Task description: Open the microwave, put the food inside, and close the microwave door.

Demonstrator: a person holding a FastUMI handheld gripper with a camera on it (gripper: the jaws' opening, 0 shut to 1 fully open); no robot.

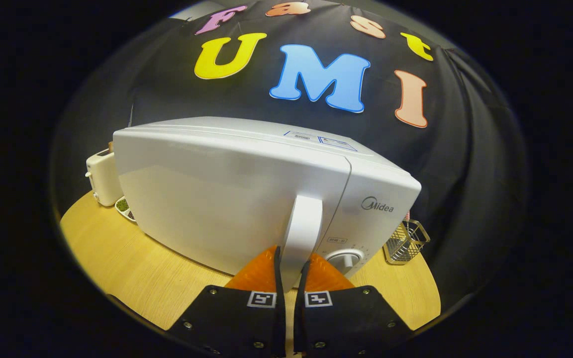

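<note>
A white microwave [246, 189] stands on the wooden table [132, 278], its door flush with the body. A white vertical door handle [302, 233] runs down the door's right side, beside the control panel with a round knob [346, 259]. My gripper [291, 271] is closed around the lower end of that handle, with a finger [259, 271] pressing on either side of it. The food is hidden from me here.
A white toaster [102, 179] stands left of the microwave at the table's back, with a small white dish of green bits [125, 206] in front of it. A wire holder [406, 241] stands to the microwave's right.
</note>
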